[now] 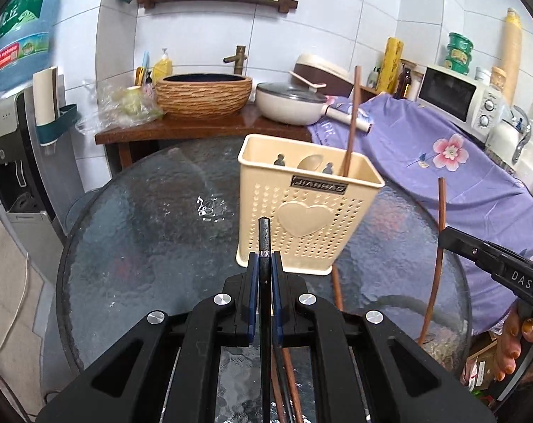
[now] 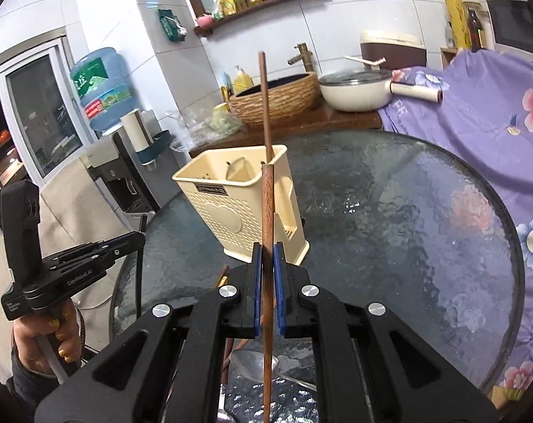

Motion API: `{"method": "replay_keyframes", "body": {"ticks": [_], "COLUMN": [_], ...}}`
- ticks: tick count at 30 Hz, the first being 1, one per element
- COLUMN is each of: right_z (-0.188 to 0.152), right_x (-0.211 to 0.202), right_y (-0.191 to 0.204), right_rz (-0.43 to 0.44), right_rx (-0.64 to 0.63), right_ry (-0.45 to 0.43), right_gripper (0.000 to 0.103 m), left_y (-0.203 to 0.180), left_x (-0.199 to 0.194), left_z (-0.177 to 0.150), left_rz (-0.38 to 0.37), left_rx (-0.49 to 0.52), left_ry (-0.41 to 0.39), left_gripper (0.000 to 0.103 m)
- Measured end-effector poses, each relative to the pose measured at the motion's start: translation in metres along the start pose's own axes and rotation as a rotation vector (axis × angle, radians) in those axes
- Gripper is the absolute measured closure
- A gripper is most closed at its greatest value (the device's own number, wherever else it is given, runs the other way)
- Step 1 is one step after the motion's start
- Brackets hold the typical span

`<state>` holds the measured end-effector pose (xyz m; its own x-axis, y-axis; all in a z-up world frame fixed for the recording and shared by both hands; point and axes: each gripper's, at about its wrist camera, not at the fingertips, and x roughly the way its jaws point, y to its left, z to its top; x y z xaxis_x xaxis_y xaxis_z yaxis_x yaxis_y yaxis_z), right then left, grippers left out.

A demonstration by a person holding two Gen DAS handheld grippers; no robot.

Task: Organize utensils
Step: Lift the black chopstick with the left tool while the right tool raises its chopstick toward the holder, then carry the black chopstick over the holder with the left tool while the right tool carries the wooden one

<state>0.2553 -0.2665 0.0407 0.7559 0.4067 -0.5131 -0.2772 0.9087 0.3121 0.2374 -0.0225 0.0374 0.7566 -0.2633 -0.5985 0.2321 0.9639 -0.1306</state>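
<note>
Holding a dark chopstick [image 1: 264, 243] in your left gripper [image 1: 265, 264], jaws pinched tight on it, tip poking up past the blue pads [image 1: 253, 282]. Just ahead on the round glass table [image 1: 143, 218] stands the cream utensil holder [image 1: 308, 204], upright, with a brown chopstick [image 1: 352, 120] and a spoon [image 1: 310, 162] already inside. To the right, your right gripper [image 2: 265, 264] is clamped on a brown wooden chopstick [image 2: 268, 211], held near vertical above the table. More utensils lie on the glass below both grippers: brown sticks [image 1: 287, 370] and a clear spoon [image 2: 255, 363].
</note>
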Motion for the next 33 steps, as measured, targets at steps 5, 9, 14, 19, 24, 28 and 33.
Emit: {"method": "replay_keyframes", "body": {"ticks": [5,9,14,19,24,28,33], "right_z": [0.006,0.011,0.018,0.027,0.042,0.055,0.075], "right_x": [-0.018,-0.031,-0.038,-0.042,-0.045,-0.045,-0.044], "right_y": [0.006,0.019,0.025,0.029,0.036,0.041,0.046], "right_rz": [0.039,0.043,0.051,0.06,0.063,0.065,0.074], "right_rx": [-0.015,-0.06,-0.081,-0.09,-0.107,-0.119,-0.12], "right_ry": [-0.009,-0.021,-0.03,-0.035,-0.068,-0.089,-0.119], "right_gripper": [0.096,0.096,0.096,0.096,0.096,0.096,0.096], "left_y": [-0.003,-0.006,-0.008,-0.008,-0.008,-0.01,-0.008], "left_x": [-0.016,-0.029,-0.039,-0.045,-0.053,-0.055,-0.057], "left_z": [0.003,0.008,0.013,0.019,0.03,0.039,0.056], "left_rz": [-0.013,-0.022,-0.027,-0.03,-0.029,-0.035,-0.055], "left_rx": [0.019,0.036,0.044,0.052,0.062,0.067,0.046], "left_ry": [-0.033,-0.06,-0.083,-0.096,-0.124,-0.129,-0.142], "left_gripper": [0.096,0.096,0.096,0.096,0.096,0.096,0.096]}}
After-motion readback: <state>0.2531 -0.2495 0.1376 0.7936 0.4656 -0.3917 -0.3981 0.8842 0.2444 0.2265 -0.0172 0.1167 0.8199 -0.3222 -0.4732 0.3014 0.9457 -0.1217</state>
